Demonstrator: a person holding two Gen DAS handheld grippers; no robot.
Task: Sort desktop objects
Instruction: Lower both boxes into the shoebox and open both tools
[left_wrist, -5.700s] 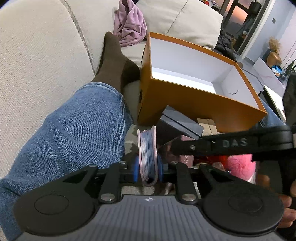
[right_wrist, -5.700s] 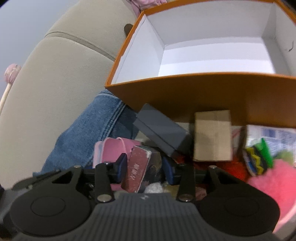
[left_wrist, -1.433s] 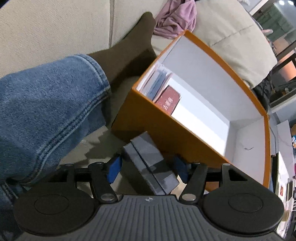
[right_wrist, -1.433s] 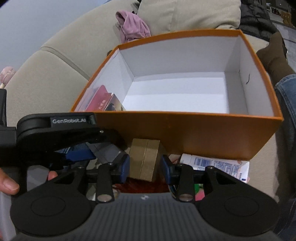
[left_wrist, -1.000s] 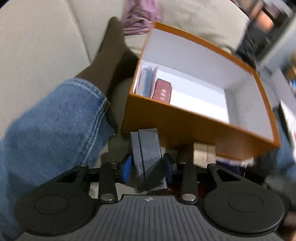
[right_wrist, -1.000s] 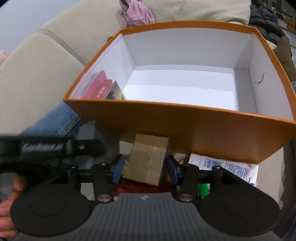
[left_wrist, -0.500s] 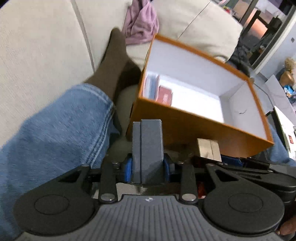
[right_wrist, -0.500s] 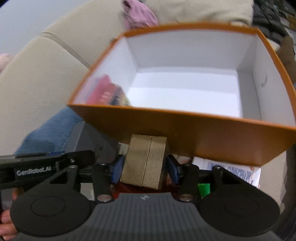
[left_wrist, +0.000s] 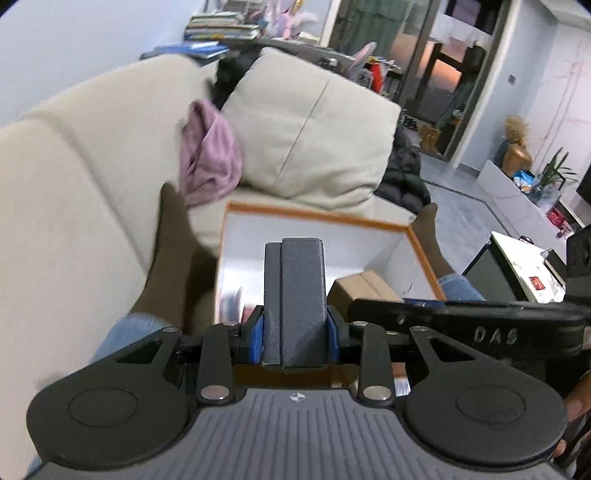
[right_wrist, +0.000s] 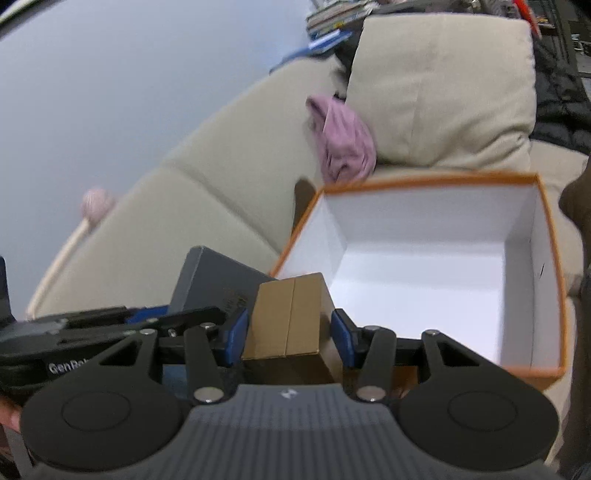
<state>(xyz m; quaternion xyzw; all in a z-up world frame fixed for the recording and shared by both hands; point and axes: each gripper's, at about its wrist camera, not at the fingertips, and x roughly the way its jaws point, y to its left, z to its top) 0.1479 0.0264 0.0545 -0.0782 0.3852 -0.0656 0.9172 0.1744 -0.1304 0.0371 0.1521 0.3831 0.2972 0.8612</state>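
Left tool (left_wrist: 295, 334) holds the gray case (left_wrist: 294, 295), right tool (right_wrist: 287, 338) the brown box (right_wrist: 286, 319) (both tight); lower them gently into the orange box (right_wrist: 554, 266).

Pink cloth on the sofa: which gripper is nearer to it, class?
Left, probably. The left gripper, clamping the grey box, sits on the pink cloth side of the orange box; the right gripper, holding the brown box, is farther across.

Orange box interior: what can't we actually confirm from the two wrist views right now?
- Left wrist: the grey box in the left gripper hides the middle of the orange box floor; its left corner is motion-blurred.
- Right wrist: the tan box in the right gripper hides the near-left corner.
- Near wall: cut off behind both grippers.
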